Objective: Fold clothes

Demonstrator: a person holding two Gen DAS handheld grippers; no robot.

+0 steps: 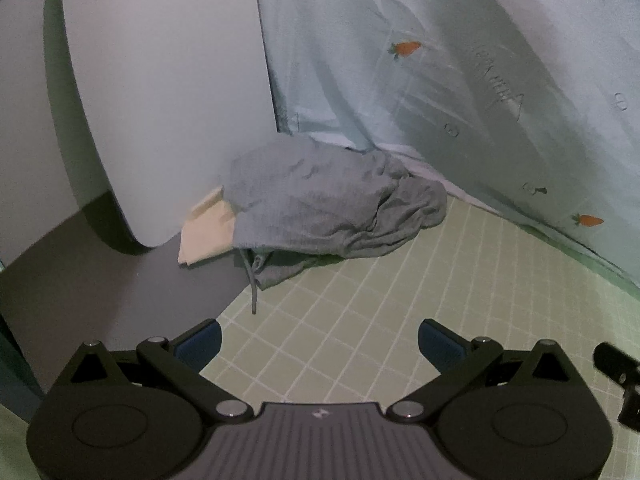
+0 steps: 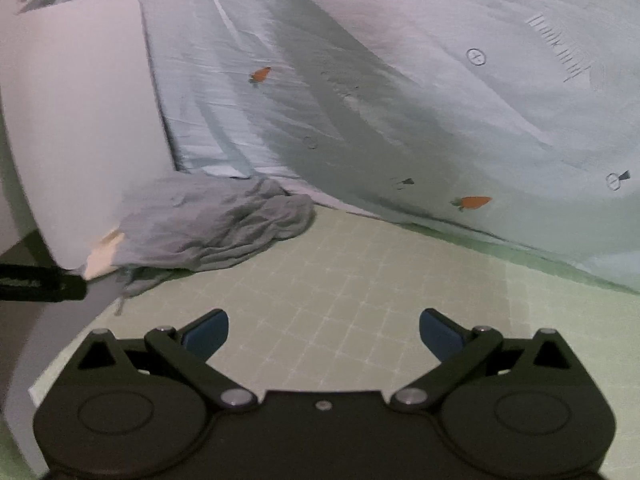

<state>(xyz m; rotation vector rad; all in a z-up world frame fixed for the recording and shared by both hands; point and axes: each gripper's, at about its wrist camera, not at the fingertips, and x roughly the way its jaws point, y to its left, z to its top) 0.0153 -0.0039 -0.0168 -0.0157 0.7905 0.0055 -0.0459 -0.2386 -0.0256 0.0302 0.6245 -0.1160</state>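
A crumpled grey garment (image 1: 328,204) with a drawstring lies bunched on the green grid mat (image 1: 360,320), against a white rounded panel. A beige cloth (image 1: 208,228) sticks out from under its left side. My left gripper (image 1: 320,340) is open and empty, above the mat in front of the garment. In the right wrist view the same grey garment (image 2: 224,224) lies at the left on the mat (image 2: 360,300), with the beige cloth (image 2: 102,256) under it. My right gripper (image 2: 324,332) is open and empty, to the right of the garment.
A light blue sheet with carrot prints (image 1: 460,80) hangs behind the mat; it also shows in the right wrist view (image 2: 400,100). A white rounded panel (image 1: 160,100) stands at the left. A grey surface (image 1: 120,280) borders the mat on the left. The other gripper's black part (image 2: 40,282) shows at left.
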